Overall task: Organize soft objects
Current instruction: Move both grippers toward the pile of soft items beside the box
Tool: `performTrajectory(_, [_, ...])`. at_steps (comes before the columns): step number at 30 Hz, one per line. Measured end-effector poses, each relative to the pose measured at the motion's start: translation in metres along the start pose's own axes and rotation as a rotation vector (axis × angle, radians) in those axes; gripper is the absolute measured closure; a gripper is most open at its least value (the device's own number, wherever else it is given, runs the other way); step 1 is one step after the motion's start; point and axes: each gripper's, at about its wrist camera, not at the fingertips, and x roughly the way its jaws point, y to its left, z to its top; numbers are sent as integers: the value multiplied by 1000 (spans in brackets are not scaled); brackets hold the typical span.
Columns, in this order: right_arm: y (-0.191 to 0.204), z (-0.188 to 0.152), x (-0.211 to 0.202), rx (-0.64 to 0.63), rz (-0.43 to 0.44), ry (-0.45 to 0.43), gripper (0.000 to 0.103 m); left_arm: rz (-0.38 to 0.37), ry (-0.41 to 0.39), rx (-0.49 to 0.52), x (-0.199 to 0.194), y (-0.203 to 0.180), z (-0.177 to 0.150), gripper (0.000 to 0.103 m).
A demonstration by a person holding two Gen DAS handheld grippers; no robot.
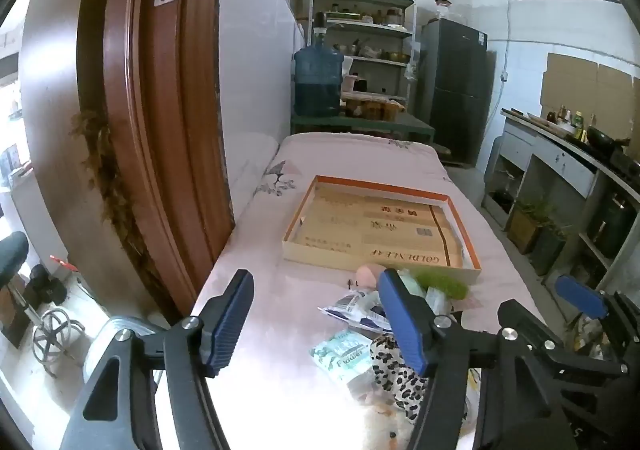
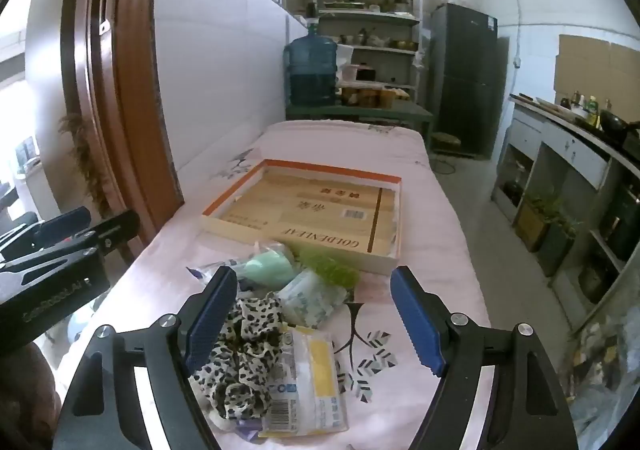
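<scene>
Left wrist view: left gripper [image 1: 316, 322], ribbed blue pads, jaws apart on nothing; crinkly packets and leopard-print cloth [image 1: 394, 374] lay beside its right jaw, shallow cardboard tray [image 1: 380, 256] beyond. Right wrist view: right gripper [image 2: 314, 320], jaws spread, leopard-print cloth [image 2: 240, 358] against its left jaw, flat yellow packet [image 2: 316, 370] between them.

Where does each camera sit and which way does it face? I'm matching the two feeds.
Left wrist: on the left claw, facing along the bed toward the shallow box; the right claw shows at right.
Right wrist: on the right claw, above the leopard-print cloth, facing the same way; the left claw's body shows at left.
Shared: box, cloth, shelves.
</scene>
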Motion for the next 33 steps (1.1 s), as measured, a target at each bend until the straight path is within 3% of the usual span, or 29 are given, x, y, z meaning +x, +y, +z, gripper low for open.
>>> performTrajectory(6, [0, 1, -1, 12, 11, 1, 23, 18, -24, 25, -6, -7, 0, 42])
performTrajectory(33, [4, -4, 4, -3, 31, 29, 23, -7, 26, 2, 7, 2, -7, 42])
